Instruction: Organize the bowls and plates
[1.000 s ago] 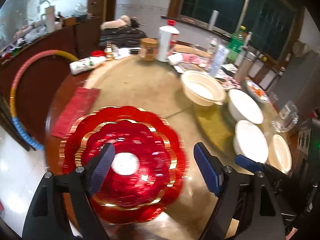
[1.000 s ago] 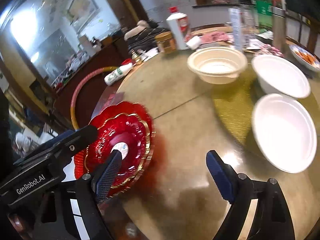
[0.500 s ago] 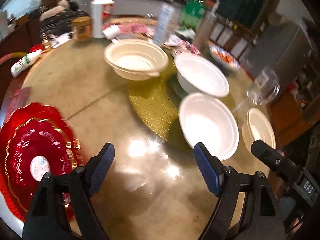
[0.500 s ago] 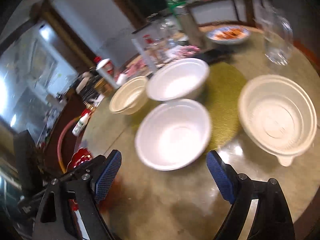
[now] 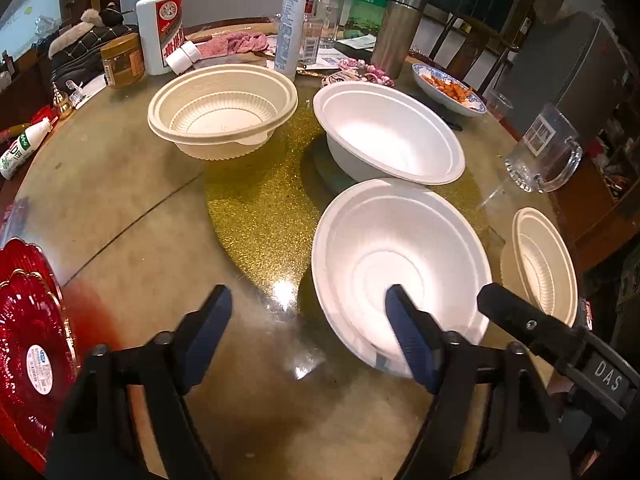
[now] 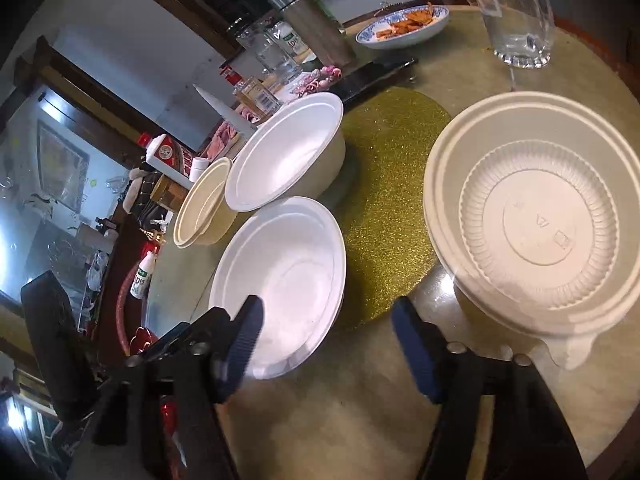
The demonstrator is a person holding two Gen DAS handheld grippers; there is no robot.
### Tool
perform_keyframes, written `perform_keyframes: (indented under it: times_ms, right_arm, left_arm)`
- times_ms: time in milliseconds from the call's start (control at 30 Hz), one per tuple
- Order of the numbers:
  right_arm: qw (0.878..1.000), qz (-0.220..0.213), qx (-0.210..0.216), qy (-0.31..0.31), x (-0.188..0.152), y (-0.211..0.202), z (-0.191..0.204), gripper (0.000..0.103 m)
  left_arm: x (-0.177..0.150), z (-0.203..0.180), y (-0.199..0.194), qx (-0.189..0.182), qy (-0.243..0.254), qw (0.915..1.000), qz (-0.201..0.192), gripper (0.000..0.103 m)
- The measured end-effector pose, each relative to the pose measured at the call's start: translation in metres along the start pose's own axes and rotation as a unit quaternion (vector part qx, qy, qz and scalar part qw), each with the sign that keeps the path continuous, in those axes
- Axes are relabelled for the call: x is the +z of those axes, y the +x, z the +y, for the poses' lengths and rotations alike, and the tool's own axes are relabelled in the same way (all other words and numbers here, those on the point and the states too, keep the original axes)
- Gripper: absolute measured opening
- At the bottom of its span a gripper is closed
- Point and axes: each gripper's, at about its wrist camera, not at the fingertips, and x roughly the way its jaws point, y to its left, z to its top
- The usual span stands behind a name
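Observation:
Two white foam bowls stand on the round table: a near one (image 5: 400,268) (image 6: 284,276) and a far one (image 5: 390,132) (image 6: 286,148). Two cream ribbed plastic bowls stand apart: one at the far left (image 5: 224,110) (image 6: 206,202), one at the right (image 5: 544,264) (image 6: 536,224). Stacked red scalloped plates (image 5: 28,344) lie at the left edge. My left gripper (image 5: 308,328) is open, its right fingertip over the near white bowl's rim. My right gripper (image 6: 326,330) is open between the near white bowl and the right cream bowl.
A gold glitter mat (image 5: 260,208) lies mid-table. Bottles, a jar (image 5: 122,60), a thermos (image 5: 398,36) and a pink cloth crowd the far side. A blue dish of food (image 5: 448,88) and a glass mug (image 5: 544,156) stand at the right.
Both grippers swung right, away from the red plates, and now sit close to the near white bowl. Both stayed open and empty.

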Motion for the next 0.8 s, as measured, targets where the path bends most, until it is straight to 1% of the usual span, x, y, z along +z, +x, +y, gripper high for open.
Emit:
perform_keyframes:
  times_ms: [33, 133, 167, 200, 233, 267, 300, 333, 400, 500, 567, 800]
  right_arm:
    - [1.0, 0.002, -0.002, 0.0, -0.001, 0.002, -0.001, 0.059]
    - [1.0, 0.005, -0.003, -0.001, -0.001, 0.007, -0.001, 0.057]
    - [1.0, 0.004, -0.004, -0.002, -0.001, 0.008, -0.001, 0.056]
    - [1.0, 0.004, -0.005, -0.004, -0.002, 0.008, -0.002, 0.05]
    - [1.0, 0.004, -0.008, -0.007, -0.002, 0.01, -0.002, 0.038]
    - [1.0, 0.003, -0.013, -0.012, -0.002, 0.011, -0.001, 0.033]
    - [1.0, 0.003, -0.014, -0.015, -0.002, 0.012, 0.0, 0.025]
    - [1.0, 0.004, -0.015, -0.02, -0.002, 0.013, 0.001, 0.019]
    - [0.999, 0.005, -0.018, -0.034, -0.004, 0.013, 0.005, 0.01]
    - [0.998, 0.006, -0.027, -0.05, -0.008, 0.012, 0.012, 0.009]
    - [0.998, 0.009, -0.023, -0.051, -0.009, 0.012, 0.014, 0.009]
    - [0.997, 0.011, -0.016, -0.076, -0.022, 0.005, 0.033, 0.009]
  left_arm:
    - [0.0, 0.0, 0.004, 0.003, 0.0, 1.0, 0.003, 0.065]
    - [0.0, -0.001, 0.014, 0.007, -0.002, 0.9999, 0.013, 0.056]
    - [-0.001, -0.002, 0.018, 0.007, 0.0, 0.9998, 0.017, 0.047]
    - [-0.002, -0.003, 0.021, 0.01, 0.005, 0.9997, 0.02, 0.036]
    - [-0.003, -0.004, 0.022, 0.014, 0.01, 0.9996, 0.021, 0.031]
    - [-0.005, -0.006, 0.022, 0.014, 0.017, 0.9996, 0.02, 0.024]
    - [-0.005, -0.008, 0.023, 0.011, 0.021, 0.9995, 0.02, 0.017]
    - [-0.007, -0.009, 0.022, 0.006, 0.025, 0.9995, 0.018, 0.015]
    - [-0.009, -0.011, 0.018, 0.007, 0.029, 0.9995, 0.011, 0.014]
    - [-0.012, -0.009, 0.015, 0.009, 0.031, 0.9994, 0.012, 0.014]
    - [-0.015, -0.005, 0.011, 0.005, 0.026, 0.9996, 0.013, 0.014]
    - [-0.025, 0.011, -0.011, 0.01, 0.019, 0.9998, 0.003, 0.014]
